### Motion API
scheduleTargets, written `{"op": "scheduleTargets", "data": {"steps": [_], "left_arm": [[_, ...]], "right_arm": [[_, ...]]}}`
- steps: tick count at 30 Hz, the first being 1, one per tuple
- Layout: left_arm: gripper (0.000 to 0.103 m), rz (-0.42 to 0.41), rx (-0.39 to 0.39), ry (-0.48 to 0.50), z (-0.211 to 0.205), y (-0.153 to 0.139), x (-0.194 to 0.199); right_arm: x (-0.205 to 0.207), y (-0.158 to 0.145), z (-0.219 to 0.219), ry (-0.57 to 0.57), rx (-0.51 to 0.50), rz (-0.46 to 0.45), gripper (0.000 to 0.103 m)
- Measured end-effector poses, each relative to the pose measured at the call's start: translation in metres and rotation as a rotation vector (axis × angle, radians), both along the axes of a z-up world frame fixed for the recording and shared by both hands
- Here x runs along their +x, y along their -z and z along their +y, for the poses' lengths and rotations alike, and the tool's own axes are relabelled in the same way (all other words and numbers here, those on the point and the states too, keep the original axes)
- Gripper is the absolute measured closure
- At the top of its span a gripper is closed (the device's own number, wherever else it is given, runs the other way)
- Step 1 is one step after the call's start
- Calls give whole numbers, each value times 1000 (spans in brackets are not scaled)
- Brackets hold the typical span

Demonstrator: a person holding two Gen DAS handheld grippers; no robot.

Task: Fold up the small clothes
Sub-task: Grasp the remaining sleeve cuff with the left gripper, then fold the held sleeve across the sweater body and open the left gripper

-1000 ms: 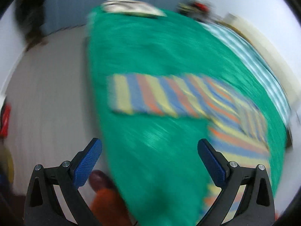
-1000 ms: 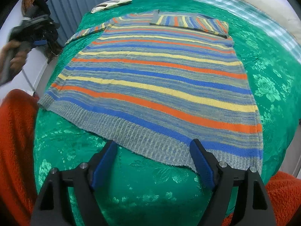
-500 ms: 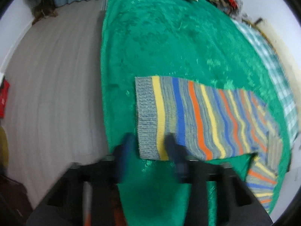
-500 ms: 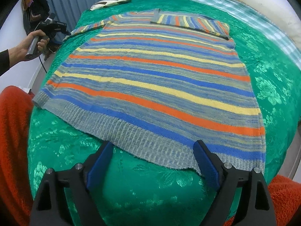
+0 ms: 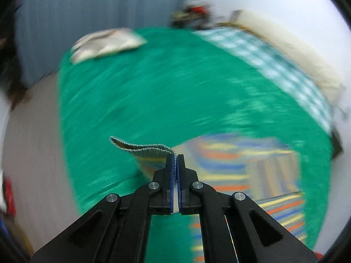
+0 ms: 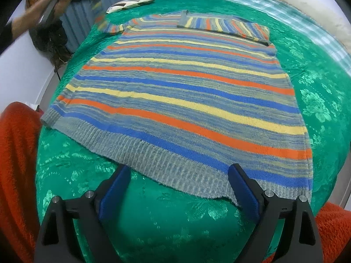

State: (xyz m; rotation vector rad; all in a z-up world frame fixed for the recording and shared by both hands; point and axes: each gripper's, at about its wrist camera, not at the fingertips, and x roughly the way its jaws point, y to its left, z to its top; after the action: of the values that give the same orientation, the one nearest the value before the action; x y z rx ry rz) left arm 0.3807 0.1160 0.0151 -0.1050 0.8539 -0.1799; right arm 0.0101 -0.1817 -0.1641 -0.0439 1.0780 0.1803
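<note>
Lifting your left gripper (image 5: 175,160), you pinch the sweater (image 6: 182,100) cuff (image 5: 142,148); your right gripper (image 6: 178,182) hangs wide open, empty.

L tool (image 5: 175,160) pinched tight on the sleeve cuff (image 5: 140,148), raised and angled down. R tool (image 6: 178,188) low, pads wide apart, nothing between them; its jaws were just opening.

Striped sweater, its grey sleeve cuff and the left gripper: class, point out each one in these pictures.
striped sweater (image 6: 179,100), right wrist view, middle of its flat body.
grey sleeve cuff (image 5: 144,148), left wrist view, ribbed edge lifted off the bed.
left gripper (image 5: 175,160), left wrist view, fingertips shut on the cuff.
</note>
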Motion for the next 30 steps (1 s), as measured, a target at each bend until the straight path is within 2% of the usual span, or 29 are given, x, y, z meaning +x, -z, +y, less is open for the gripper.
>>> {"op": "scheduleTargets", "data": {"steps": [3,5,6,7,8,9,11,13,15,18,21,25,26,27,28,29,30], "left_arm": [[103,-55,-13,177,-95,-26,0],[99,-63,10,272,-150,-22,-3],[89,-31,27,318,-176,-13,-2],[56,18,53,349,-197,0,1],[38,59,92,355,-216,15,4],[25,47,104,343,-221,22,7],[25,27,112,302,-211,33,12],[25,50,105,232,-193,44,27],[25,86,100,113,-151,59,40],[27,136,81,-5,-90,82,52],[27,211,25,-18,-50,108,52],[29,297,5,43,-39,140,35],[36,309,3,72,-45,148,30],[76,303,29,92,-53,153,24],[97,304,96,93,-60,159,18],[101,303,182,46,-60,169,15],[103,302,234,1,-56,172,13]], "right_arm": [[0,0,0,-5,4,-2,11],[-1,0,0,-11,4,-3,11],[-1,0,0,-13,4,-4,11],[-1,0,0,-15,5,-4,11],[-1,0,0,-16,7,-4,11],[-1,0,0,-17,9,-4,11],[-3,-1,-1,-18,17,-4,11],[-4,-2,-3,-22,28,-5,11],[-4,-1,-4,-33,32,-6,11],[-4,-1,-4,-44,36,-5,11],[-5,-1,-3,-52,26,-8,11],[-3,1,-1,-52,17,-9,11],[-2,2,0,-50,14,-8,10],[-2,2,0,-48,12,-9,10],[-1,2,1,-46,8,-9,9],[-1,2,2,-44,4,-9,9],[0,3,2,-41,1,-9,9]]}}
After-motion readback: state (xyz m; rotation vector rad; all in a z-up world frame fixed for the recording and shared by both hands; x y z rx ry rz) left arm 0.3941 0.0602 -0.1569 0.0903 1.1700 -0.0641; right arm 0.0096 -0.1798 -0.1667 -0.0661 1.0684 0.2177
